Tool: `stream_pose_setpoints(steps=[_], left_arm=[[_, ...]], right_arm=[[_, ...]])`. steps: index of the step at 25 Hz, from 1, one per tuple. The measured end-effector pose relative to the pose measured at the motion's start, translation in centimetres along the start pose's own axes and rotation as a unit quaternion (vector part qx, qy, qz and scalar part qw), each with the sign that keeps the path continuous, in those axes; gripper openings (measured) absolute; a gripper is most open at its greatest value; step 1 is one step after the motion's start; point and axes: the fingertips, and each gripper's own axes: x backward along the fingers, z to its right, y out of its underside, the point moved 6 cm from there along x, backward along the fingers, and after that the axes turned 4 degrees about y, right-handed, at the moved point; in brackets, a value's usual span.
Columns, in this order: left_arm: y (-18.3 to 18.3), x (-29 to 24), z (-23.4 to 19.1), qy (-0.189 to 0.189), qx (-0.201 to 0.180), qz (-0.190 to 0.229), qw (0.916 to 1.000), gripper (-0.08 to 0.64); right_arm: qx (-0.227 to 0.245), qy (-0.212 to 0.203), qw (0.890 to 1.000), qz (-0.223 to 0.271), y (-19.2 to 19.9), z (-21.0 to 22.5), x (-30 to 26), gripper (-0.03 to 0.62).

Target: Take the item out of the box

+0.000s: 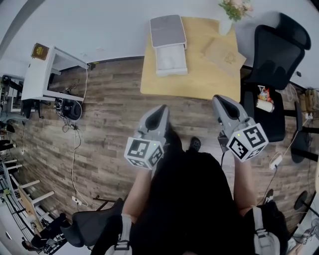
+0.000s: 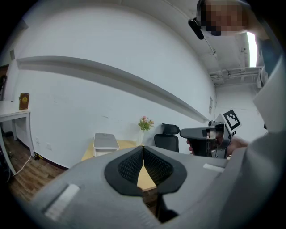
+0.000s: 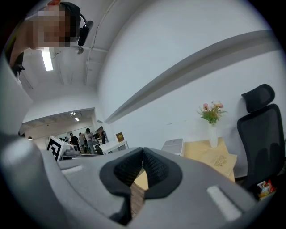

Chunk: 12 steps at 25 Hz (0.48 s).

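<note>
The grey-and-white box (image 1: 168,42) stands with its lid closed at the back of a yellow table (image 1: 164,84), far ahead of both grippers. My left gripper (image 1: 160,112) and right gripper (image 1: 219,102) hover over the wooden floor short of the table's near edge, held in front of the person's body. Both are shut with nothing between the pads. In the left gripper view the box (image 2: 105,143) lies beyond the closed jaws (image 2: 143,150). The right gripper view shows the box (image 3: 173,145) past its own closed jaws (image 3: 143,152).
A flat tan bag (image 1: 224,52) and a white vase of flowers (image 1: 232,12) share the table's right side. A black office chair (image 1: 276,50) stands to the right of it. A white desk (image 1: 45,74) and floor cables (image 1: 75,134) lie to the left.
</note>
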Motion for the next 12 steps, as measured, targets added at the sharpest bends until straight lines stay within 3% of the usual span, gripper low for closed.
stream_pose_setpoints(steps=[12], left_arm=[[-2.0,-3.0,-6.6,0.008,0.005,0.0,1.0,0.012]], right_arm=[[0.0,0.006,0.999,-0.034,-0.7,0.3,-8.1,0.005]])
